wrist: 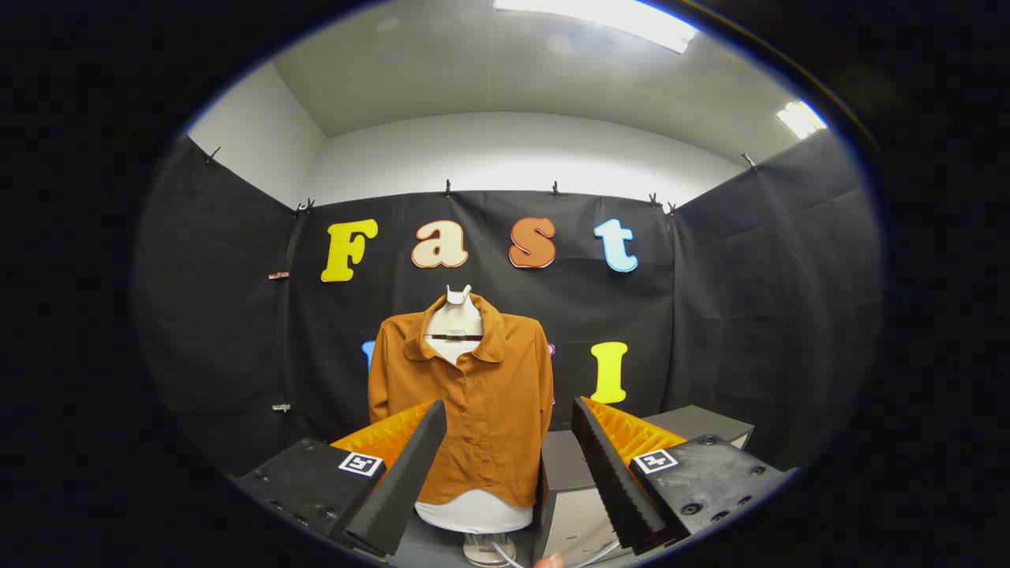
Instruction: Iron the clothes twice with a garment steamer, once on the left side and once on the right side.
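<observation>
The gripper (509,418) has its fingers (410,465) spread wide, with nothing held between them. Just beyond the gap hangs the orange buttoned shirt (473,394) on a white mannequin torso (455,319). A grey box (568,489) sits beside it on the right. Black cloth walls (750,315) stand under a white ceiling (513,87) with lit panels.

Matt cloth shirt (481,410) — smooth white mannequin (454,319) — ridged fingers (414,465), spread, empty.
</observation>
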The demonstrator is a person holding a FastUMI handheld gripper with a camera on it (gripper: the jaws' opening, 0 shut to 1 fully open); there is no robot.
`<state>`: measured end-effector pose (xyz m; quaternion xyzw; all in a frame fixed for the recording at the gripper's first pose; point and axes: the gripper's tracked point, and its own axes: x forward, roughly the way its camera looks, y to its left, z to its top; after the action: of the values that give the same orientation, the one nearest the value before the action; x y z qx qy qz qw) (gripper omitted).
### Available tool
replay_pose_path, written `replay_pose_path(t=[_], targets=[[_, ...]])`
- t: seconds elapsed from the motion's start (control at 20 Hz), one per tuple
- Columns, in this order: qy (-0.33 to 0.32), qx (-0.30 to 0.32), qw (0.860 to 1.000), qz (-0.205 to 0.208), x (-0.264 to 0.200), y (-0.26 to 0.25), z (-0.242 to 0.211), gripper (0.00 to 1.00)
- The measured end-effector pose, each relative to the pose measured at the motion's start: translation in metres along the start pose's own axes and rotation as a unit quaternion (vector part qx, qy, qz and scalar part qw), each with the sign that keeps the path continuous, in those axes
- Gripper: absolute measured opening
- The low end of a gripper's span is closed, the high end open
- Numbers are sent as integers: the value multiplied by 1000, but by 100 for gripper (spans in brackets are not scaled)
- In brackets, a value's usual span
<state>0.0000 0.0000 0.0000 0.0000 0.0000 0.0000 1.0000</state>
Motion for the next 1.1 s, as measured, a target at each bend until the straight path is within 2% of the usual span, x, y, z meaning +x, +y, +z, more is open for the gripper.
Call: replay_pose_path(t=[0.5,1.1], targets=[[8,-8,1000,12,-2,14,-3,98],[21,-17,1000,10,12,0,-2,98]])
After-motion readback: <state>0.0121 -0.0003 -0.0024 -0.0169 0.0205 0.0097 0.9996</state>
